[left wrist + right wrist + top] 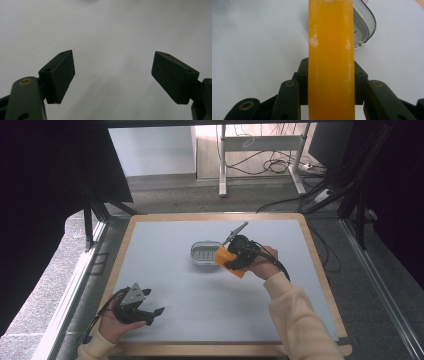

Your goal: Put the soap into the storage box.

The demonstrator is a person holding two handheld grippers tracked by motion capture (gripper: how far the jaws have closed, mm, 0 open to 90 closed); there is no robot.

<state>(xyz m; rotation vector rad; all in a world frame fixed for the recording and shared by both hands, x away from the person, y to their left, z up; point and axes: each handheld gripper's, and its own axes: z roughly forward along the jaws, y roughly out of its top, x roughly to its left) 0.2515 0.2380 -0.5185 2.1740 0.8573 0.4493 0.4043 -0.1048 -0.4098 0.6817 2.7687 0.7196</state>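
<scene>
The orange bar of soap [331,60] is pinched in my right claw [231,260], pads pressing its two long sides, and it sticks out well past the jaws. From above, the bar [225,258] hangs just right of the worktop's centre, its far end reaching over the 3 o'clock edge of the small clear soap dish [202,254]. In the right claw's own camera the dish [364,27] peeks out behind the bar at about 1 o'clock, so the bar is not yet squared over it.

I judge the step in hand to be laying the soap into the dish. To do that well I would carry the bar on toward 9 o'clock until it sits over the ridged floor of the dish, turn the wrist so the bar's length runs along the dish's long axis, then lower it flat and low before letting go, so it does not tip on the rim or skid out. The dish looks light, so a nudge from the bar's end could push it across the grey worktop [210,315]; coming down from above rather than sliding in from the side seems safer.

My left claw [156,314] rests near the 7 o'clock corner of the worktop, well apart from the dish. Its jaws stand spread wide with nothing between them, just bare worktop beneath.
</scene>
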